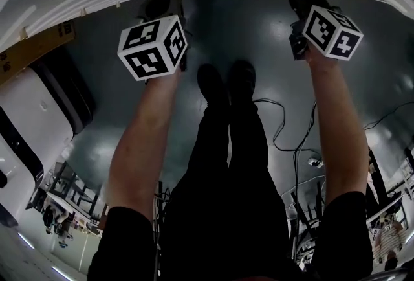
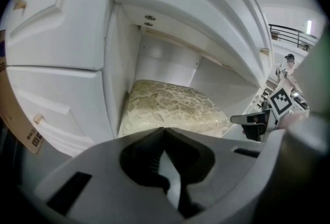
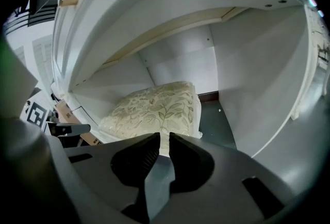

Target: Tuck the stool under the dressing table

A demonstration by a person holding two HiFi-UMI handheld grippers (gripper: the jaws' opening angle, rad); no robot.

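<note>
The left claw (image 2: 165, 129) has its jaws pressed together with nothing between them. Just beyond its tips, the stool (image 2: 172, 107), with a cream leaf-patterned cushion, sits inside the knee opening of the white dressing table (image 2: 62, 37), close to the opening's left wall. The right claw (image 2: 241, 119) shows at the right edge.

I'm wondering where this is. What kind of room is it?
Probably a bedroom-style corner inside a bigger workspace: a white dressing table with a flowery cushioned stool tucked underneath, but loose cables trail across the dark floor.
</note>
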